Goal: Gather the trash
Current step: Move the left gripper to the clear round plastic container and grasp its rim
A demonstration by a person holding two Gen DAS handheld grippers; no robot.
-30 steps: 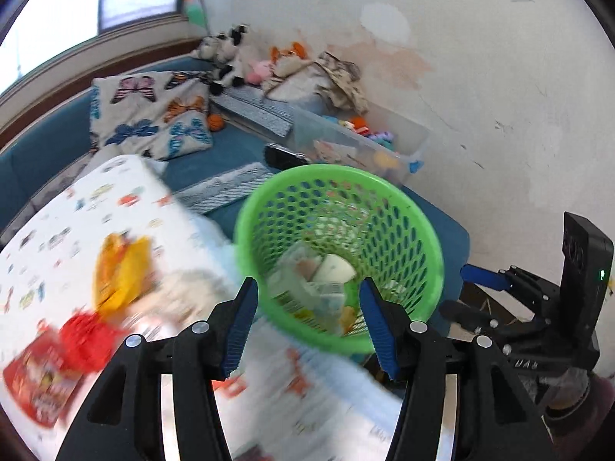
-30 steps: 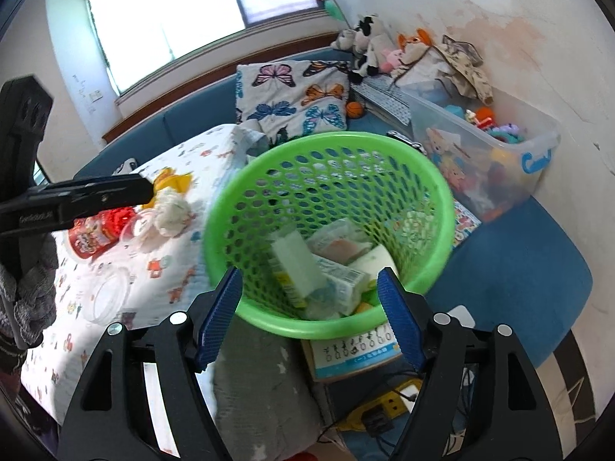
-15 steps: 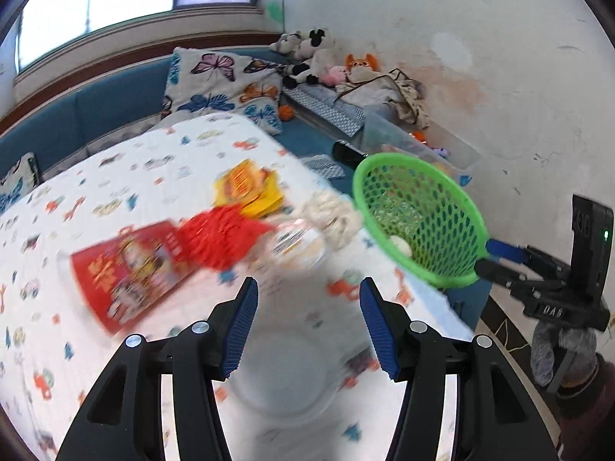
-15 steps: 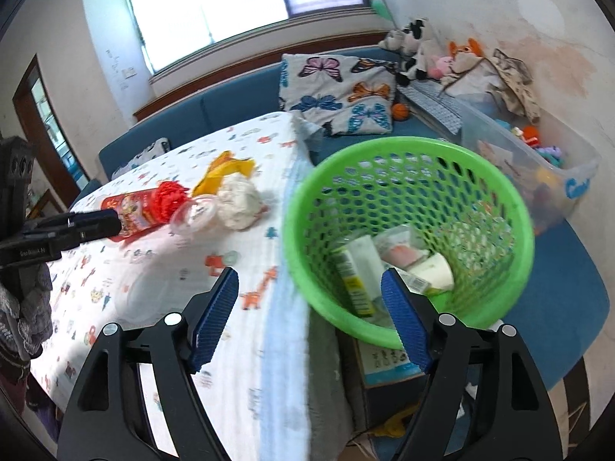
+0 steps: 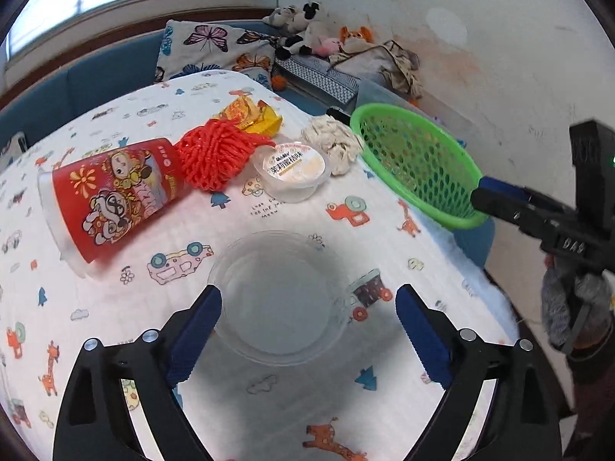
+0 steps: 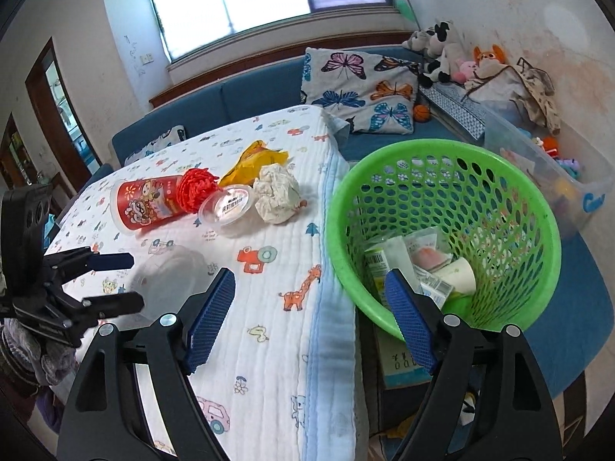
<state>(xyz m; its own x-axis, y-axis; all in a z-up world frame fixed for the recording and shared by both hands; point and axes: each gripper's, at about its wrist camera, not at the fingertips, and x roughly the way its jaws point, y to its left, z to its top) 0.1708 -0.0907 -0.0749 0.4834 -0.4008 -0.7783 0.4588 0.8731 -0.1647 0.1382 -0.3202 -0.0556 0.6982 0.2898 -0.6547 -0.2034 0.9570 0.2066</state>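
Both jaws are spread and empty. The left gripper [image 5: 307, 330] has been swung from the basket [image 5: 413, 161] to the clear bowl [image 5: 278, 299], now framed between its jaws; pickup is judged next.

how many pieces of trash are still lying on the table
6: clear bowl nearest the left gripper, red cup, red mesh, sealed tub, yellow wrapper, crumpled paper. Others may be hidden.

A cartoon-print cloth [image 5: 161, 307] covers the table. A clear lid [image 5: 278, 297] lies near. Farther back lie a red cup [image 5: 111, 196], red yarn [image 5: 217, 153], sealed tub [image 5: 294, 167], yellow wrapper [image 5: 255, 115] and crumpled paper [image 5: 334, 140].
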